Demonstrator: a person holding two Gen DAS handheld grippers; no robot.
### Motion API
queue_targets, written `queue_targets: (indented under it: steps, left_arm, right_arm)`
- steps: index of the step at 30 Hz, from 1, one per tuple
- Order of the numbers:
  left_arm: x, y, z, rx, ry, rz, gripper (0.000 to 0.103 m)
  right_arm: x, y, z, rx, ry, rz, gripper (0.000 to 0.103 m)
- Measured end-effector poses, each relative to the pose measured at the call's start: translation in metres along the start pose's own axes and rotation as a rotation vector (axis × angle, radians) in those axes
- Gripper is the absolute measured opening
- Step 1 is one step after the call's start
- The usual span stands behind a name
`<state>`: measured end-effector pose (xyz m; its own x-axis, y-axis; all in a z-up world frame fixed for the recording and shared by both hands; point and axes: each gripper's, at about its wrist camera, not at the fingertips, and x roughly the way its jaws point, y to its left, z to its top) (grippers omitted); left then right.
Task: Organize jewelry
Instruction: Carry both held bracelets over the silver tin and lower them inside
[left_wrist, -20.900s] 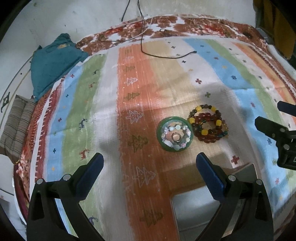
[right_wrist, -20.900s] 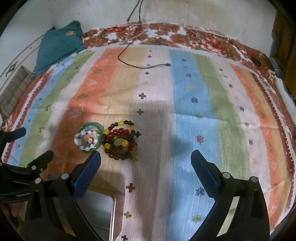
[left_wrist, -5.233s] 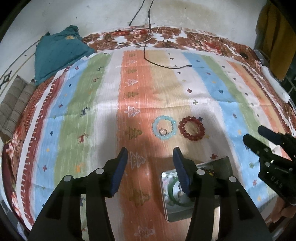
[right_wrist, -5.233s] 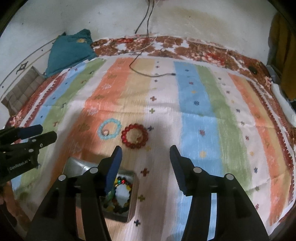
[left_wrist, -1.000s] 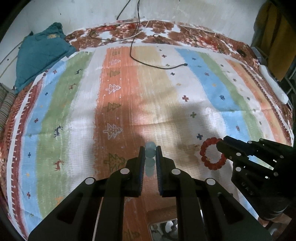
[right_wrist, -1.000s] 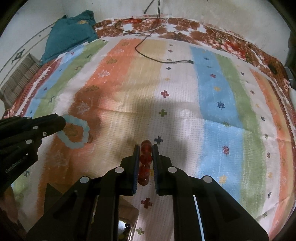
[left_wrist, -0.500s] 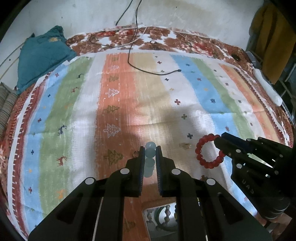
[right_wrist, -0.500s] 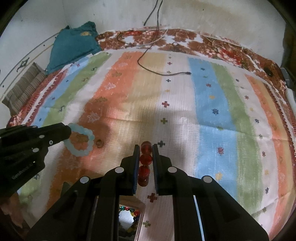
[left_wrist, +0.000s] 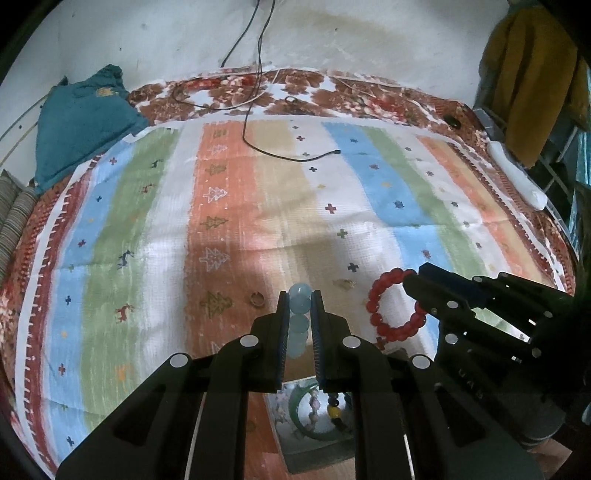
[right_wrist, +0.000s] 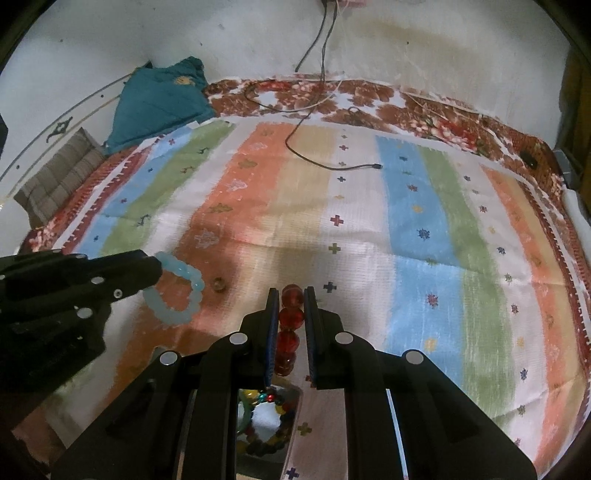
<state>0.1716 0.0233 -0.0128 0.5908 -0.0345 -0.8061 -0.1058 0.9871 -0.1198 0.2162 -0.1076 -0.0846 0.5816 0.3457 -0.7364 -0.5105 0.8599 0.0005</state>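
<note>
Left claw (left_wrist: 299, 299) pinching pale blue bracelet (left_wrist: 298, 321), right claw (right_wrist: 291, 295) pinching red bracelet (right_wrist: 291, 317), both raised above striped cloth (left_wrist: 229, 221).

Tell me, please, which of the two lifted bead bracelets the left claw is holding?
The pale blue bracelet, pinched in the left claw; the red bracelet sits in the right claw.

The only lettering that shows is on the black body of the right gripper (left_wrist: 415, 282), seen from the left wrist camera: a short row of faint pale capitals running slantwise along its side, which reads roughly as "UAS". The first letter is dim and could also be a "D". In the right wrist view the side of the left gripper (right_wrist: 155, 266) is too dark for any print to be made out, and the striped bedspread (right_wrist: 424, 229) carries only woven crosses and tree figures.
</note>
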Motion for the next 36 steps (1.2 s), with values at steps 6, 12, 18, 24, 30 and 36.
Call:
queue_targets:
  steps: [6,12,18,24,30,36]
  left_arm:
    - [-0.011,-0.006,-0.006,0.022,-0.022,0.006,0.011]
    - [-0.021,-0.009,-0.012,0.029,-0.039,0.004,0.011]
    - [-0.03,-0.009,-0.019,0.031,-0.051,0.002,0.011]
    - [-0.034,-0.009,-0.024,0.031,-0.053,0.001,0.011]
    - [-0.041,-0.009,-0.033,0.035,-0.051,-0.009,0.011]
    - [-0.053,-0.012,-0.046,0.038,-0.066,-0.014,0.011]
  right_arm:
    - [-0.01,0.001,-0.005,0.002,-0.018,-0.004,0.014]
    - [-0.023,0.001,-0.012,0.003,-0.035,0.003,0.014]
    - [-0.031,0.004,-0.02,-0.008,-0.044,0.006,0.014]
    - [-0.035,0.007,-0.026,-0.016,-0.043,0.006,0.014]
    - [-0.042,0.01,-0.035,-0.027,-0.036,0.011,0.014]
    - [-0.052,0.013,-0.043,-0.033,-0.053,0.022,0.014]
